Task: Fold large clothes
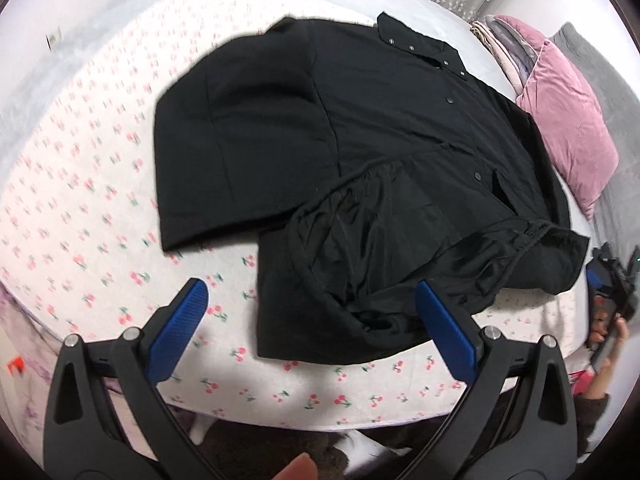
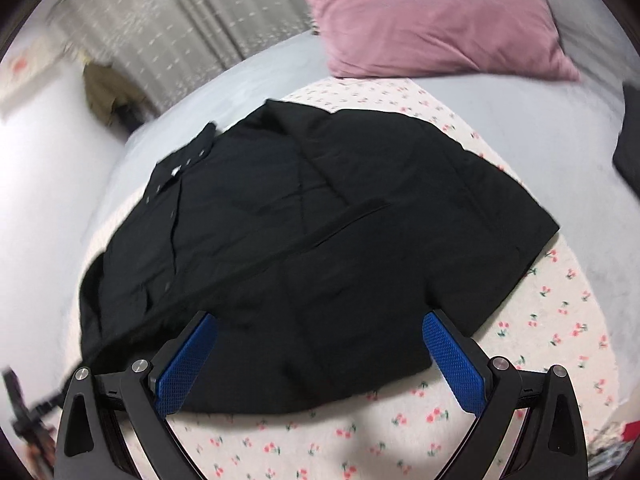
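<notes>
A large black jacket (image 1: 360,152) with snap buttons lies spread on a cherry-print sheet (image 1: 80,200). Its bottom hem is turned up, showing shiny lining (image 1: 400,248). My left gripper (image 1: 312,300) hovers open over the near hem, with nothing between its blue pads (image 1: 180,332). In the right wrist view the same jacket (image 2: 320,240) lies flat, with a sleeve folded across it. My right gripper (image 2: 320,332) hangs open above the jacket's near edge, its blue pads (image 2: 452,356) wide apart and holding nothing.
A pink pillow (image 1: 568,128) lies beside the jacket, seen also as the pink pillow (image 2: 432,16) at the far end. Folded fabrics (image 1: 504,40) are stacked near it. Grey curtains (image 2: 180,12) hang behind. A person's hand (image 1: 608,336) holds the other gripper at the right edge.
</notes>
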